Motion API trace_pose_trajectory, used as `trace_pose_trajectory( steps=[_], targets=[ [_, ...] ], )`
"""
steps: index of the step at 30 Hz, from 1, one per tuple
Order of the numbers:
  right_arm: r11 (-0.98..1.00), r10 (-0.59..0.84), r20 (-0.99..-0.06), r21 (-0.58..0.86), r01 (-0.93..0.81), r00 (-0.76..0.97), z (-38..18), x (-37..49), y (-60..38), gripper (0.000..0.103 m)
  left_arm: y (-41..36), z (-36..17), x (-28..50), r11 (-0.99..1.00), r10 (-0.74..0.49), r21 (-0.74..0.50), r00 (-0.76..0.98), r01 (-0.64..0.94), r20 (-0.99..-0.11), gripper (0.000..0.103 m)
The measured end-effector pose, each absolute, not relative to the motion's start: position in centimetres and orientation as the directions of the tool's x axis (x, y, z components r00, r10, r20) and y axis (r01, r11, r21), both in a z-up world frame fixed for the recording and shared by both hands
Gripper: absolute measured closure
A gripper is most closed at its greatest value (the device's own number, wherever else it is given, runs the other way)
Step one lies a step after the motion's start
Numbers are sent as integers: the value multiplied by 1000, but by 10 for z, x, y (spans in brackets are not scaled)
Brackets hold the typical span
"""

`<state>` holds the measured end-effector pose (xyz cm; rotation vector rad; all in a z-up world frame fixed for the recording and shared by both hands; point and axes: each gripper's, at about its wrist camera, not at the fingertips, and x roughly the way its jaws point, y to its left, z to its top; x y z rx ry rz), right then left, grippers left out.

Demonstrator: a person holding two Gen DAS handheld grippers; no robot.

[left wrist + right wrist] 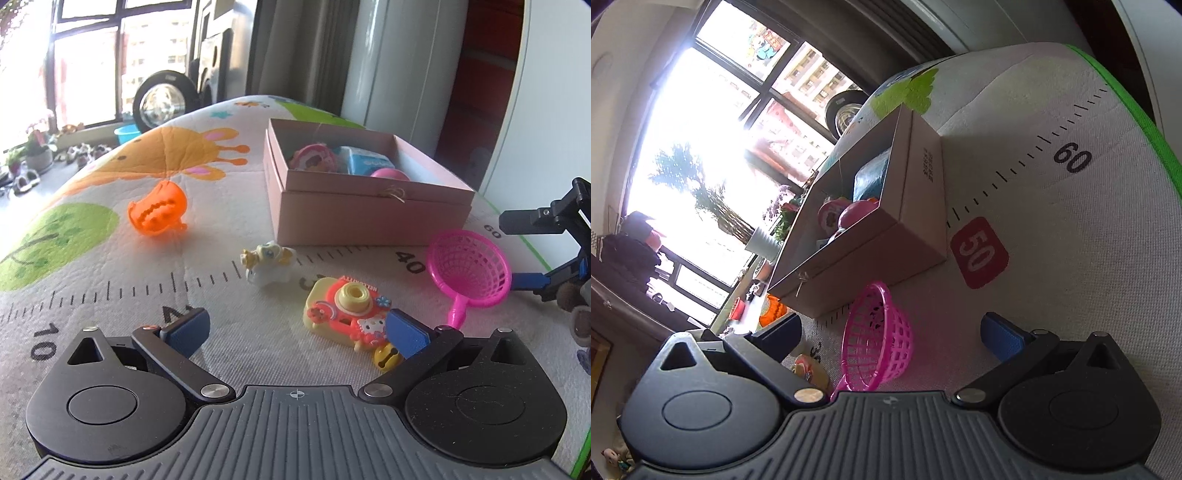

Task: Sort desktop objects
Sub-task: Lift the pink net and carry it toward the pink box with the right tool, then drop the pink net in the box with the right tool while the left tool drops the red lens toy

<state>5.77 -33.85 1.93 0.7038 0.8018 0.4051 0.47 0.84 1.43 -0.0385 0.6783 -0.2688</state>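
While pink box (369, 218) serves as collection bin, already holding toys, left gripper (295, 325) hovers jaws apart before toy camera (343, 314) just in front of box. Right gripper (892, 332), jaws apart, frames pink net scoop (875, 354) beside box, probably next pick.

The mat (110, 295) looks like quilted woven cloth, matt. On it sits a matt pink cardboard box (369, 218). In front of the box, the pink net scoop (469, 273) is shiny plastic mesh, and the toy camera (347, 314) and orange toy (159, 210) are glossy plastic too.
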Motion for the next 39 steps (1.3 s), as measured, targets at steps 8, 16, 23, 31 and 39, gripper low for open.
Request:
trace_pose_trajectory(
  steps=[8,16,23,31,39],
  targets=[
    [858,492,-610,459,-229,621,43,50,-306,0,11,18,2,971,-230,-96,761,217,-606,0],
    [941,276,-634,26,-336,723,55,41,-228,0,22,20,-1,979,-200,-96,765,179,-612,0],
    [915,206,-638,-144,-378,742,41,32,-210,20,12,26,-3,964,-246,-76,745,255,-620,0],
    [928,235,-583,-104,-358,778,69,4,-242,20,-36,22,20,947,-249,-12,712,320,-657,0],
    [915,286,-542,-89,-393,790,89,-22,-260,20,-47,16,24,942,-227,30,700,334,-677,40]
  ],
)
